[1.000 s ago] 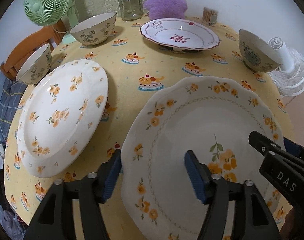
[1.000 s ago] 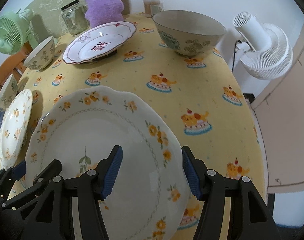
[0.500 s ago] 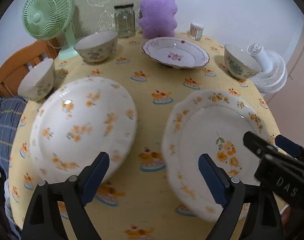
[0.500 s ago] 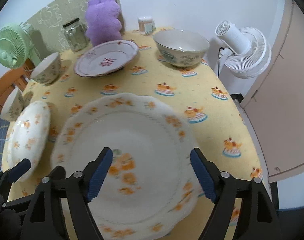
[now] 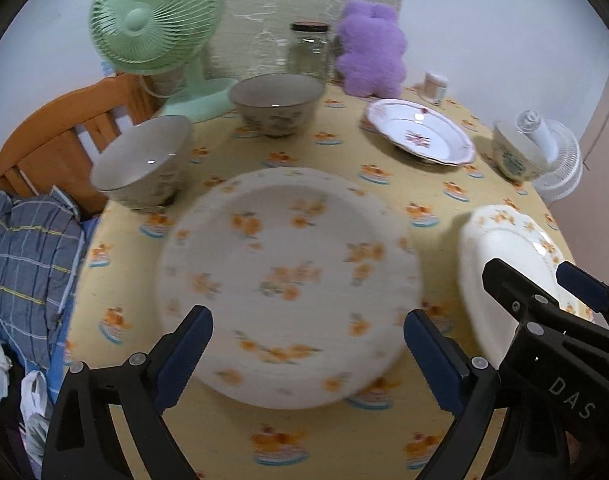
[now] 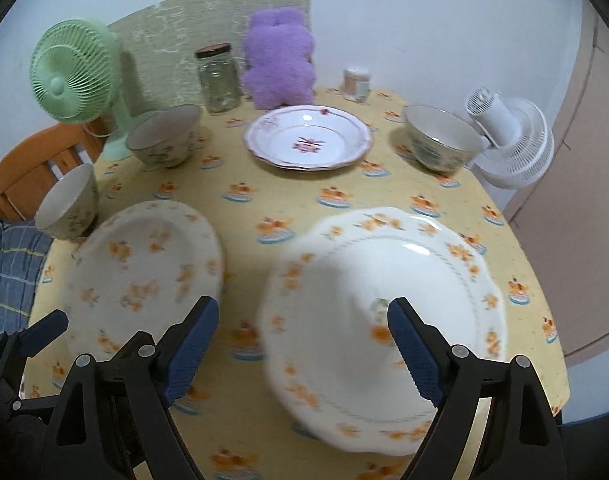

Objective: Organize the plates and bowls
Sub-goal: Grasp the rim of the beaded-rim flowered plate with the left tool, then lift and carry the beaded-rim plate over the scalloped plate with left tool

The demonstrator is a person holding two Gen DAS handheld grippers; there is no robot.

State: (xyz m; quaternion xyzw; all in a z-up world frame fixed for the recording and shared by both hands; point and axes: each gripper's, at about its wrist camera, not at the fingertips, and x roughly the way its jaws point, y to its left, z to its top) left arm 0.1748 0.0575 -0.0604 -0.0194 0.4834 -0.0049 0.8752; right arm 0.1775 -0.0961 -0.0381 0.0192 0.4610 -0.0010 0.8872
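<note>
Two handheld grippers above a round table [image 6: 516, 248] covered with a yellow cake-print cloth. The left gripper [image 5: 308, 354] has its jaws opening with nothing pressed between the blue pads; below it, near the table's near-left edge, lies the round orange-flowered plate [image 5: 288, 276], blurred in this view. The right gripper [image 6: 302, 344] likewise has its jaws opening and grasps nothing; the scalloped orange-flowered plate [image 6: 388, 320] lies flat beneath it at the near-right edge, apart from the round plate, with a strip of bare cloth between the two. Toward the far edge sits a pink-rimmed plate [image 6: 308, 142] with a red motif. Three bowls stand upright: one at the left edge [image 6: 66, 204], one at the far left [image 6: 164, 134] just before the green fan [image 6: 74, 70], and one at the right edge [image 6: 440, 142] beside a white fan [image 6: 512, 140] that stands off the table. Along the far edge stand a glass jar [image 6: 218, 78], a purple plush toy [image 6: 280, 64] and a small container [image 6: 356, 82]. An orange wooden chair back [image 5: 64, 136] and a plaid cloth [image 5: 24, 276] appear past the left edge.
</note>
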